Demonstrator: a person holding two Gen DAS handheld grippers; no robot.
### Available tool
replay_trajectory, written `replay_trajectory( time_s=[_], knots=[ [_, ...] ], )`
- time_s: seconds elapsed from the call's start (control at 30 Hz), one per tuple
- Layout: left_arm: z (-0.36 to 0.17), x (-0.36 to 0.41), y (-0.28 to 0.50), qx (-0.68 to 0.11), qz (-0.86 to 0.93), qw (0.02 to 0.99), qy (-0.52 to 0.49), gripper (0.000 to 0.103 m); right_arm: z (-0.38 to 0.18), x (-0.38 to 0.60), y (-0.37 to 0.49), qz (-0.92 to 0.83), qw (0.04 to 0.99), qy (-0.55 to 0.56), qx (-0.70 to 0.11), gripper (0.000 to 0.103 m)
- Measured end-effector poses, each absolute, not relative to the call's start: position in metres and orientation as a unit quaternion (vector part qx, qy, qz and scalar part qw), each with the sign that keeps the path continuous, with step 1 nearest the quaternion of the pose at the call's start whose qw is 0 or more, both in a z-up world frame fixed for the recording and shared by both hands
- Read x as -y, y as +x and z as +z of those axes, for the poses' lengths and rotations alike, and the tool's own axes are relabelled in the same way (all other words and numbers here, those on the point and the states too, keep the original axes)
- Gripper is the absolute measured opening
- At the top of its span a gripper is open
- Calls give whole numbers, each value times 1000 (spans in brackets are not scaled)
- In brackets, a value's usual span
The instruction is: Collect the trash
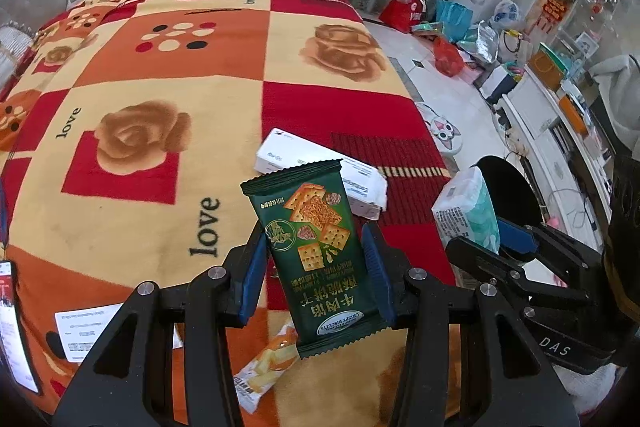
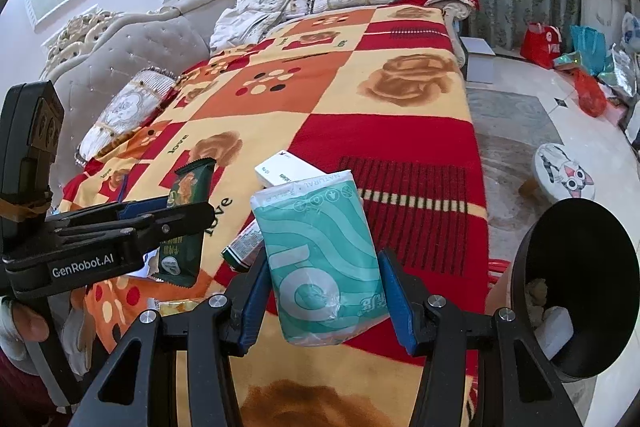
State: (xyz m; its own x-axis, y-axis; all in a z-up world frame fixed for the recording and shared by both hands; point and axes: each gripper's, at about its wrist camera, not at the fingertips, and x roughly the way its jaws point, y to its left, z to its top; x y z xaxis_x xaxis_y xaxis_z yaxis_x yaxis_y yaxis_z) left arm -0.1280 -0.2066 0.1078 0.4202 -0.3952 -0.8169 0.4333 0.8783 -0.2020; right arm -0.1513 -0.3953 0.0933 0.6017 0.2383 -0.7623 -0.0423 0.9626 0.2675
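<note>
A green biscuit packet (image 1: 316,259) was gripped by the left claw (image 1: 316,263); a teal tissue pack (image 2: 320,263) was gripped by the right claw (image 2: 326,295), the black bin (image 2: 576,291) at three o'clock.

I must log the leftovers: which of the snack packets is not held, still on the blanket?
The yellow-orange packet, lying flat; the green biscuit packet is clamped in the left gripper.

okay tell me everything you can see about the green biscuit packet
The green biscuit packet is a dark green glossy plastic wrapper with crimped, serrated ends, printed with square crackers, gold lettering and a "Crispy Biscuits" oval. It looks sealed and full. The left gripper clamps it by its long sides between blue pads, lifted above the blanket, touching nothing else.
</note>
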Motion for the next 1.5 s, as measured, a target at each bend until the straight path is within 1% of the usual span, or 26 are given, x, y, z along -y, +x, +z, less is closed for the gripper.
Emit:
replay_trajectory(
  time_s=[0.53,1.13,1.5],
  knots=[
    [112,248,-133,-481,-281,830,31,44,96,438,-166,43,891,135,-432,51],
    [108,327,-144,-483,-328,809,68,44,90,508,-192,-15,887,175,-426,51],
    [95,387,-145,-500,-364,782,71,44,81,563,-214,-70,880,207,-422,51]
  ],
)
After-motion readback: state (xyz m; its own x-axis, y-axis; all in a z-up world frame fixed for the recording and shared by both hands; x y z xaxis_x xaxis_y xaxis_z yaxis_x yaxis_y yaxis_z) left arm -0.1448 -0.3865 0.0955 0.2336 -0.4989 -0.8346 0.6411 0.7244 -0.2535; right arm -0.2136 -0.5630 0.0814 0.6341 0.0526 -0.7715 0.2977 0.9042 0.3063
